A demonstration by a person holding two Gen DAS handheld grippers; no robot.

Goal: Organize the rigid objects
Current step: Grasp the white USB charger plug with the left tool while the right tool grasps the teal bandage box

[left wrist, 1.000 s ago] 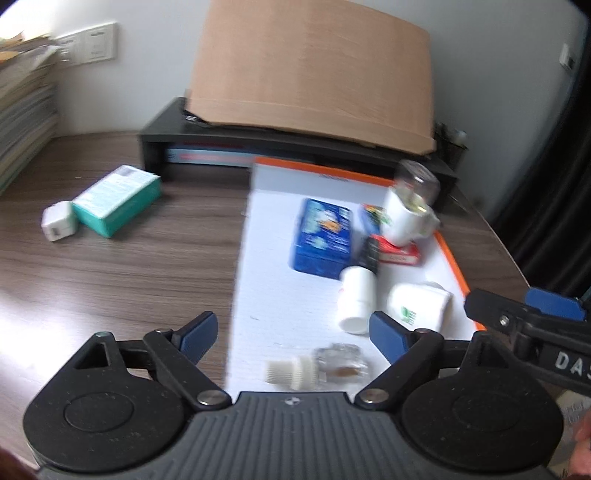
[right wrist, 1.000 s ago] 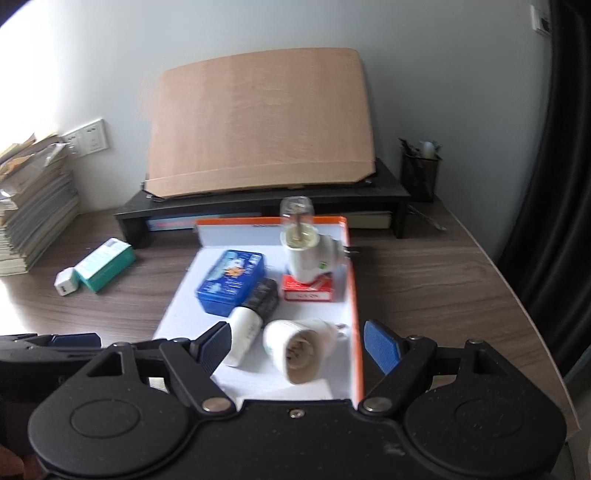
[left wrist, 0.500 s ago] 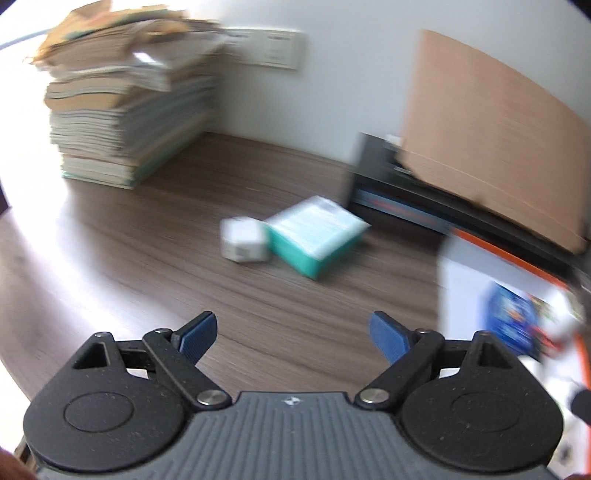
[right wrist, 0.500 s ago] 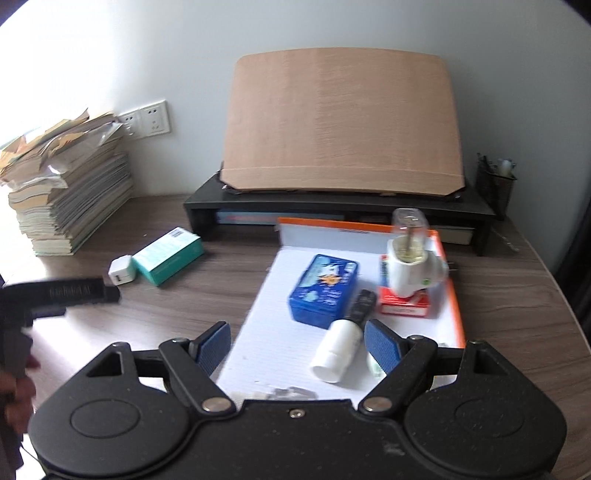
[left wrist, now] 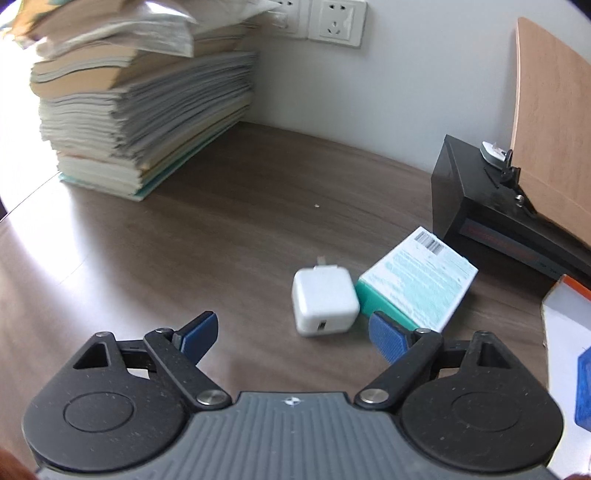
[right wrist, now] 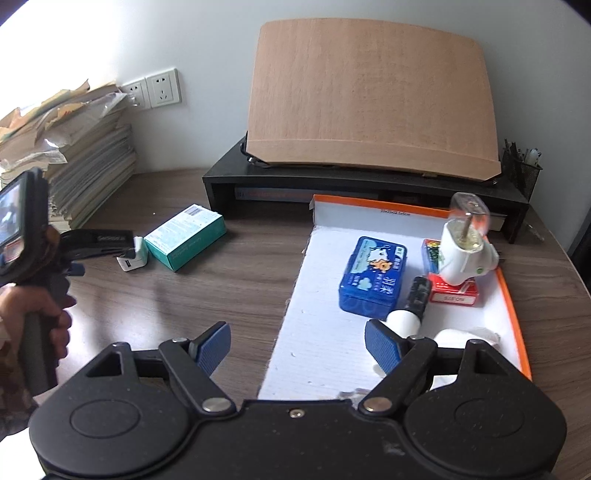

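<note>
A white charger cube (left wrist: 325, 301) lies on the dark wooden desk, touching a teal box (left wrist: 417, 278) on its right. My left gripper (left wrist: 291, 338) is open just short of the cube, with nothing between its blue pads. In the right wrist view the left gripper (right wrist: 110, 254) reaches the charger cube (right wrist: 133, 254) beside the teal box (right wrist: 186, 236). My right gripper (right wrist: 297, 347) is open and empty over the left edge of the white tray (right wrist: 325, 343). The tray holds a blue tin (right wrist: 373, 275), a red box (right wrist: 454, 293), a white plug-in lamp (right wrist: 463, 254) and a black-and-white tube (right wrist: 412, 308).
A tall stack of papers (left wrist: 136, 107) stands at the back left under wall sockets (left wrist: 334, 22). A black monitor stand (right wrist: 362, 184) carries a leaning brown board (right wrist: 369, 99). A mesh pen holder (right wrist: 521, 170) sits at the far right. A person's hand (right wrist: 33, 317) grips the left tool.
My left gripper has swung left from the tray to the charger cube and teal box, which now lie close in front of it. My right gripper's view has shifted left across the tray.
</note>
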